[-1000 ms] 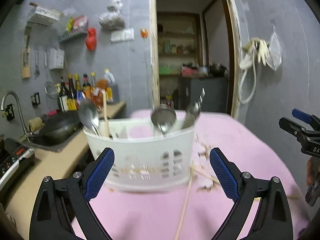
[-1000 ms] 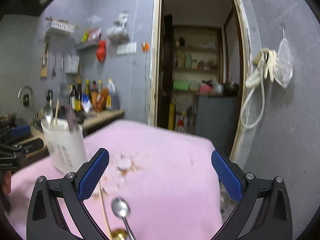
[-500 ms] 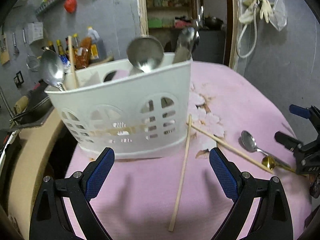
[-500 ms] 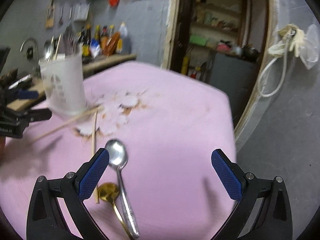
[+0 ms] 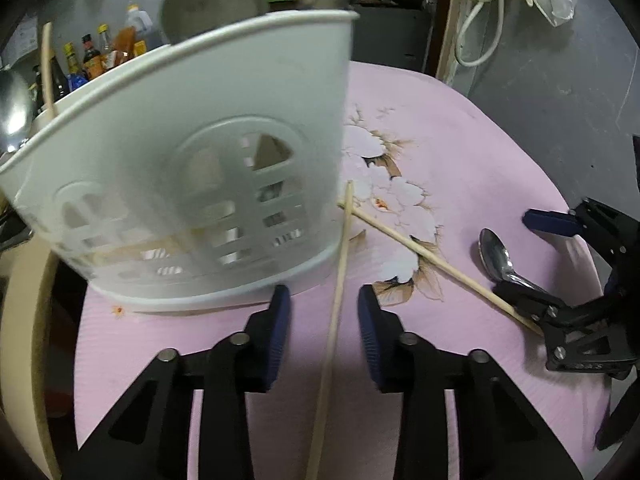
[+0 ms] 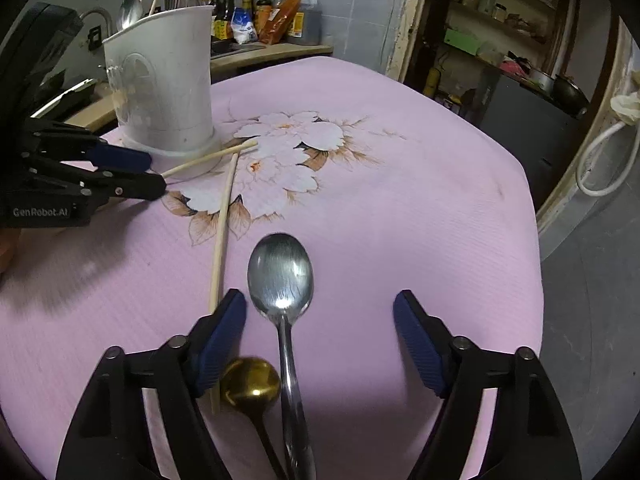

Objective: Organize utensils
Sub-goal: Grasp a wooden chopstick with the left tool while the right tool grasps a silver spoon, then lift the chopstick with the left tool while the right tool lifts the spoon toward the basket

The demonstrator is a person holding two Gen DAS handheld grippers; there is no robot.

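From the left wrist, the left gripper (image 5: 324,332) is pointing down at the pink surface (image 5: 480,168), its fingers (image 5: 278,336) closing around a chopstick (image 5: 338,280) that is lying between them; the pads are not yet touching it. That chopstick is running up toward the white holder (image 5: 184,168), which is standing just ahead and carrying spoons (image 5: 212,2) and another stick. A second chopstick (image 5: 432,260) is crossing the first near its far tip and slanting toward the right gripper (image 5: 536,260), whose fingers are sitting apart on either side of a silver spoon (image 5: 496,256).

From the right wrist, the right gripper (image 6: 320,340) is hovering low over the silver spoon (image 6: 282,280), its fingers (image 6: 220,336) closing with the neck of the spoon between them and clear gaps on both sides. A gold spoon (image 6: 250,386) is lying just left of that handle, partly under the left finger. One chopstick (image 6: 224,220) is running past the left finger toward the holder (image 6: 160,80); the other chopstick (image 6: 208,158) is lying at the holder's base, with the left gripper (image 6: 154,174) at its near end. Bottles (image 6: 272,8) are standing behind on a counter.
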